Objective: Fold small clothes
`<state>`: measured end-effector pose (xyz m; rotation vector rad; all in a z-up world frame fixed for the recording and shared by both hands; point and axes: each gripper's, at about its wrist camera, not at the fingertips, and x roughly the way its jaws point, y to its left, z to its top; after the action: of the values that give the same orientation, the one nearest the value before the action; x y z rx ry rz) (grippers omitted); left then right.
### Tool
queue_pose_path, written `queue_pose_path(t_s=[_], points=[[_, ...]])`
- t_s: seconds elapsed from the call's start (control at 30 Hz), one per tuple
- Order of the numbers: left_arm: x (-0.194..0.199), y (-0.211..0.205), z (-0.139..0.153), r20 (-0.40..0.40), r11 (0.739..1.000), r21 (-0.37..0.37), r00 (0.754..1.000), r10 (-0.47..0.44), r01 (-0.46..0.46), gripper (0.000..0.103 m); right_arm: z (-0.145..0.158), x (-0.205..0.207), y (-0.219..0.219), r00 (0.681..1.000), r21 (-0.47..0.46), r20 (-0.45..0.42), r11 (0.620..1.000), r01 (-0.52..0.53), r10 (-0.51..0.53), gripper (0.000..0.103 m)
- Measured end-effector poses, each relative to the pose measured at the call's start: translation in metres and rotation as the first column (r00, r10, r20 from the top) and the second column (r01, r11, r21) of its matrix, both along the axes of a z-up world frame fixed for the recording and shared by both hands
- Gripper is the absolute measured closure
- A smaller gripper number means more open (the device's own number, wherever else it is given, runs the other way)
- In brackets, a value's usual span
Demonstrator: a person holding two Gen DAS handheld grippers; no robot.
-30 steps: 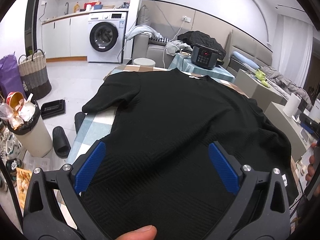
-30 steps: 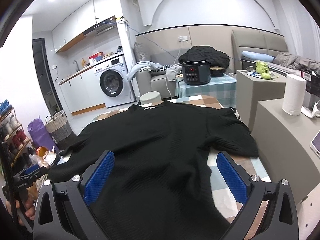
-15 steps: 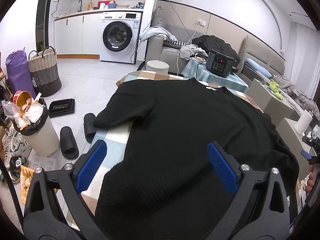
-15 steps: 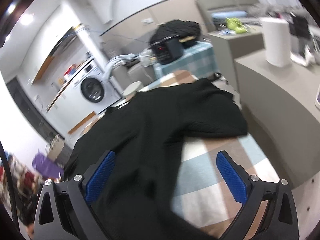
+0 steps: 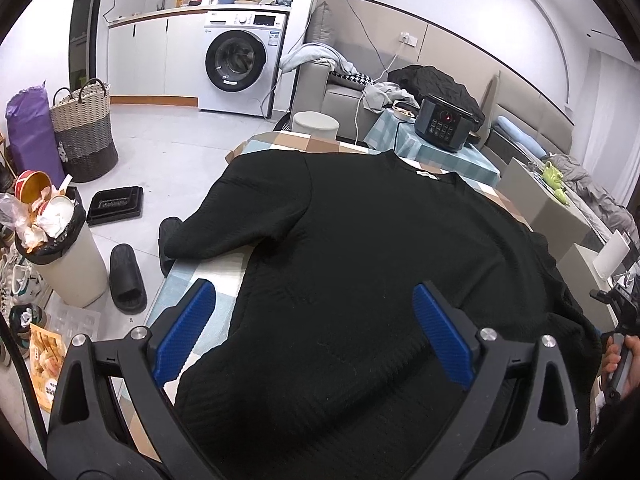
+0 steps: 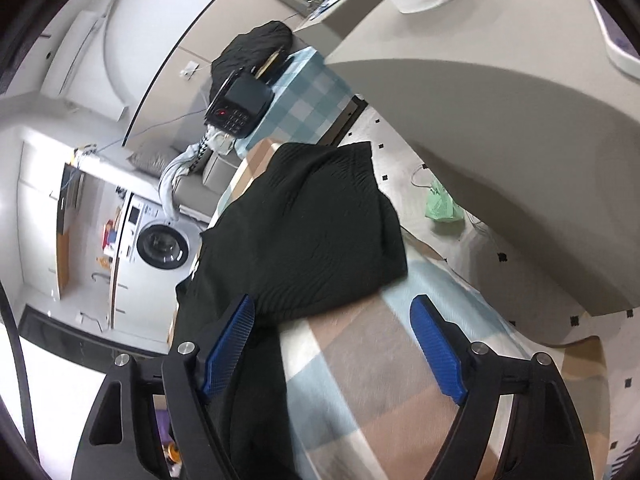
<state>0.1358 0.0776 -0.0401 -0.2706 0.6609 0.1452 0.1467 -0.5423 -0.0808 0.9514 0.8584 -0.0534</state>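
Checked cloth covers the table point(image 5: 208, 276), where 1 black sweater point(image 5: 360, 264) lies spread flat, neck towards the far edge and 1 sleeve point(image 6: 320, 224) reaching the right-hand rim. Over its lower left side the left gripper point(image 5: 314, 332) points downward, its 2 blue pads spread wide above the knit and gripping nothing. By that right sleeve the right gripper point(image 6: 336, 344) is rolled sharply, so the room looks tilted; its jaws are closing, with the sleeve's edge and bare cloth between them, not yet pinched. On the floor stand 1 bin point(image 5: 60, 256), 2 slippers point(image 5: 126, 276) and 1 basket point(image 5: 84, 128).
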Motion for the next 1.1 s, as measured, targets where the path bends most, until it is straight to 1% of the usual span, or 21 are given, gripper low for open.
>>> queue_pose_path(t_s=[0.1,0.17,0.2,0.27,0.33,0.37,0.4,0.43,0.53,0.6,0.67,0.73,0.83,0.87,0.97,1.03,1.1], points=[[0.004,-0.003,-0.002,-0.003,1.000,0.009,1.000,-0.007,0.007,0.005,0.002,0.009,-0.003,1.000,-0.023,-0.006,1.000,0.006,-0.007,0.023],[0.008,-0.004,-0.003,-0.003,1.000,0.009,1.000,-0.012,0.012,0.005,0.004,0.017,0.002,1.000,-0.052,-0.013,0.999,0.010,-0.011,0.025],[0.010,-0.004,-0.004,-0.003,1.000,0.009,1.000,-0.015,0.015,0.005,0.004,0.020,0.004,1.000,-0.067,-0.019,0.998,0.018,-0.019,0.029],[0.013,-0.005,-0.006,-0.003,1.000,0.009,1.000,-0.016,0.016,0.005,0.005,0.024,0.006,0.998,-0.101,-0.041,0.994,0.033,-0.037,0.041],[0.011,-0.005,-0.006,-0.003,1.000,0.007,1.000,-0.019,0.019,0.005,0.005,0.030,0.008,0.996,-0.149,-0.074,0.988,0.044,-0.055,0.064],[0.013,-0.005,-0.007,-0.004,1.000,0.006,1.000,-0.021,0.021,0.005,0.005,0.033,0.008,0.994,-0.174,-0.092,0.984,0.048,-0.064,0.070],[0.014,-0.005,-0.008,-0.004,1.000,0.007,1.000,-0.022,0.022,0.005,0.004,0.034,0.008,0.991,-0.190,-0.108,0.980,0.055,-0.076,0.080],[0.016,-0.005,-0.009,-0.005,1.000,0.007,1.000,-0.021,0.021,0.005,0.003,0.036,0.008,0.990,-0.198,-0.113,0.978,0.060,-0.083,0.085],[0.017,-0.003,-0.010,-0.002,1.000,-0.004,1.000,-0.020,0.020,0.005,0.009,0.033,0.008,0.988,-0.248,-0.108,0.966,0.077,-0.106,0.088],[0.016,0.001,-0.011,0.006,1.000,-0.008,1.000,-0.022,0.022,0.005,0.015,0.030,0.008,0.988,-0.258,-0.090,0.961,0.098,-0.125,0.089],[0.016,0.003,-0.011,0.012,1.000,-0.008,1.000,-0.024,0.024,0.005,0.025,0.029,0.010,0.988,-0.279,-0.062,0.953,0.117,-0.139,0.089],[0.014,0.006,-0.012,0.016,1.000,-0.012,1.000,-0.024,0.024,0.005,0.042,0.033,0.018,0.991,-0.314,-0.026,0.942,0.115,-0.130,0.089],[0.011,0.012,-0.012,0.024,0.999,-0.023,0.999,-0.024,0.025,0.005,0.068,0.044,0.036,0.995,-0.340,0.052,0.935,0.098,-0.086,0.089],[0.010,0.013,-0.012,0.027,0.999,-0.025,0.999,-0.022,0.023,0.005,0.078,0.051,0.047,0.995,-0.340,0.091,0.937,0.078,-0.050,0.089],[0.007,0.018,-0.009,0.034,1.000,-0.027,0.999,-0.015,0.015,0.005,0.105,0.072,0.088,0.984,-0.365,0.161,0.931,-0.017,0.081,0.089],[0.004,0.020,-0.007,0.041,1.000,-0.027,0.999,-0.010,0.011,0.005,0.117,0.087,0.127,0.961,-0.378,0.186,0.917,-0.124,0.207,0.089],[-0.001,0.022,-0.005,0.045,1.000,-0.024,0.999,-0.004,0.005,0.005,0.115,0.099,0.169,0.925,-0.384,0.156,0.884,-0.267,0.348,0.089]])
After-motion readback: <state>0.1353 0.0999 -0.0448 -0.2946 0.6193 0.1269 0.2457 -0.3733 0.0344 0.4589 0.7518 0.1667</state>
